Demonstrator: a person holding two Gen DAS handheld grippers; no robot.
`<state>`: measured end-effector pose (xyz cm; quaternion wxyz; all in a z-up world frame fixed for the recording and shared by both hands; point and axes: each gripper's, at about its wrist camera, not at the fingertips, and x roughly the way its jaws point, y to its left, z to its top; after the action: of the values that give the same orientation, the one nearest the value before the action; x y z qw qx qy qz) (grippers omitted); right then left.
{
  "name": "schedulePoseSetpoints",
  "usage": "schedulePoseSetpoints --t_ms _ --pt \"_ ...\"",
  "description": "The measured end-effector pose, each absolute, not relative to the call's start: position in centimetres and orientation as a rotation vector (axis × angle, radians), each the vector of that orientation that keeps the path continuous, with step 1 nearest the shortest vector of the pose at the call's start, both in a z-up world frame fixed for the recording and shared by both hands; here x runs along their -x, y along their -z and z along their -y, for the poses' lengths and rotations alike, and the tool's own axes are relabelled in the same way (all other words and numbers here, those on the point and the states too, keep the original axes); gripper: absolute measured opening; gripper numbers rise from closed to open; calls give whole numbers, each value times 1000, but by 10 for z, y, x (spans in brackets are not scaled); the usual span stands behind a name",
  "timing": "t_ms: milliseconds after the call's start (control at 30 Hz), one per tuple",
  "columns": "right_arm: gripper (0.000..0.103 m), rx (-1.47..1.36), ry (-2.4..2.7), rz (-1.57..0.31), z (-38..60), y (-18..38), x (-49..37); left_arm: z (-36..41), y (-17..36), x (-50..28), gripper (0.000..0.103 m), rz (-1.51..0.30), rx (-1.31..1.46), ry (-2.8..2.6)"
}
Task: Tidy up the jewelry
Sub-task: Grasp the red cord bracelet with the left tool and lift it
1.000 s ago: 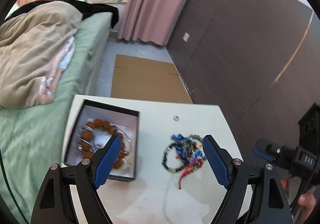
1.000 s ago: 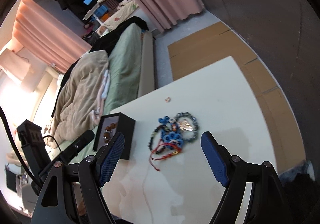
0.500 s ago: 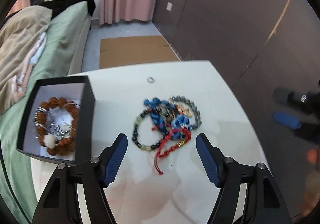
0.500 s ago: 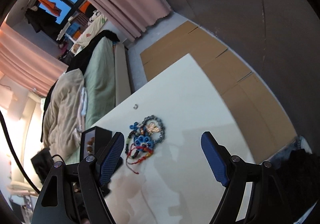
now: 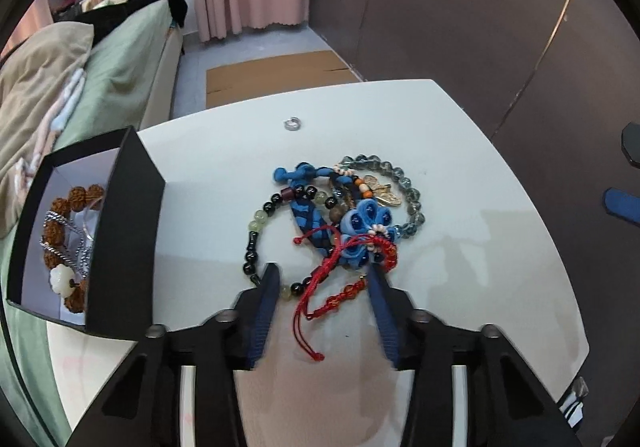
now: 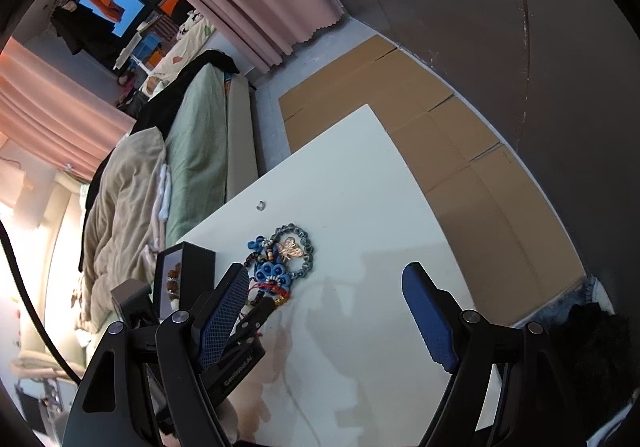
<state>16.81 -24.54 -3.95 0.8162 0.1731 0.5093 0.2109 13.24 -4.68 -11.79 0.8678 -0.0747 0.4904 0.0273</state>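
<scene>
A tangled jewelry pile [image 5: 340,223] lies mid-table: a black-and-green bead bracelet, a blue knotted cord, a grey glass bead bracelet and a red cord bracelet [image 5: 320,287]. My left gripper [image 5: 324,279] is low over the pile's near edge. Its jaws are closing, with the red cord and a stretch of black beads between them, and the pads are not visibly pressing. A black box [image 5: 120,231] at the left holds a brown bead bracelet, a silver chain and a white flower bead. My right gripper [image 6: 324,287] hovers open and empty, right of the pile [image 6: 280,259].
A small silver ring [image 5: 292,123] lies alone on the white table [image 5: 460,247] beyond the pile. A bed with a green sheet and beige blanket [image 5: 60,87] borders the table's left side. Flat cardboard [image 6: 440,119] covers the floor by the dark wall.
My left gripper moved right from over the box to the pile, dropped lower, and its jaws narrowed around the red cord. The right gripper shifted slightly and stayed open.
</scene>
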Motion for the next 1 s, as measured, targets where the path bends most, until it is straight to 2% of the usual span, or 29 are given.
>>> schedulePoseSetpoints --t_ms 33,67,100,467,833,933,1000 --pt "80 -370 -450 -1090 246 40 -168 46 117 -132 27 -1019 154 -64" --pt "80 -372 -450 -1093 245 41 -169 45 117 -132 10 -1020 162 -69" --pt "80 -375 -448 -1094 246 42 -169 43 116 -132 3 -1021 173 -74" --pt "80 -370 -478 -1127 235 52 -174 27 76 -117 2 -876 256 -51" --pt "79 -345 -590 -1195 191 74 -187 -13 53 -112 2 -814 380 -41" --pt "78 -303 -597 -1211 174 80 -191 -24 49 -109 2 -798 404 -47" --pt "72 -281 -605 -1223 165 84 -192 -32 46 -107 2 -790 423 -50"
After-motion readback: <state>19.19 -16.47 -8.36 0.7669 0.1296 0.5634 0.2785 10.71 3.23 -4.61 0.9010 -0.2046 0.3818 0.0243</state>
